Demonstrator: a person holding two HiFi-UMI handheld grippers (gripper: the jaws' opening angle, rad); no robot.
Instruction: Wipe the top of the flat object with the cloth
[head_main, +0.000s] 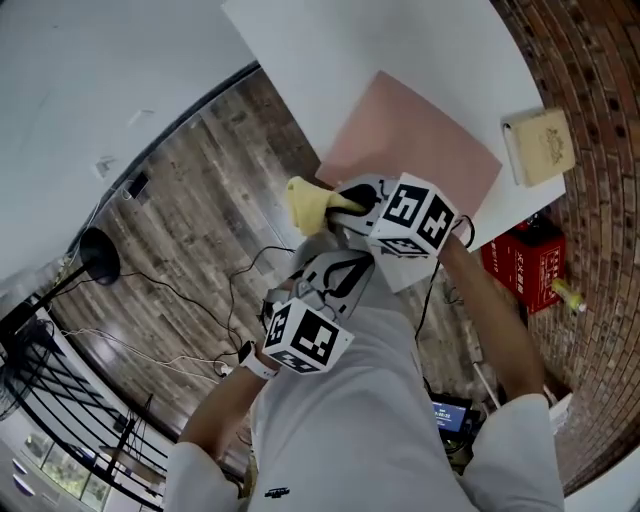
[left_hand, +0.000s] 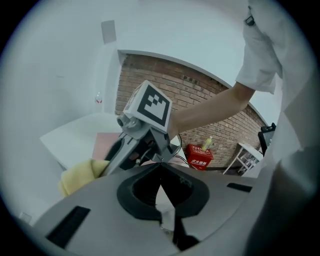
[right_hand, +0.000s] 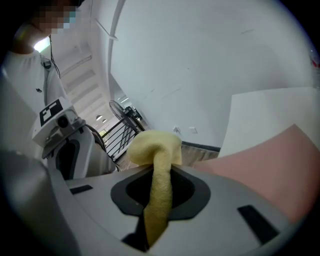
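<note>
Holding left gripper (left_hand: 160, 167) back, jaws together, empty — pinching yellow cloth (head_main: 305, 205) in right gripper (right_hand: 160, 170), nearer, just beside near corner of pink flat object (head_main: 410, 140) on worktop (head_main: 330, 60).

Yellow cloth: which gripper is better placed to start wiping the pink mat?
Right. The right gripper is shut on the yellow cloth, close to the pink mat's near corner. The left gripper is shut on nothing and sits farther back, off the table.
</note>
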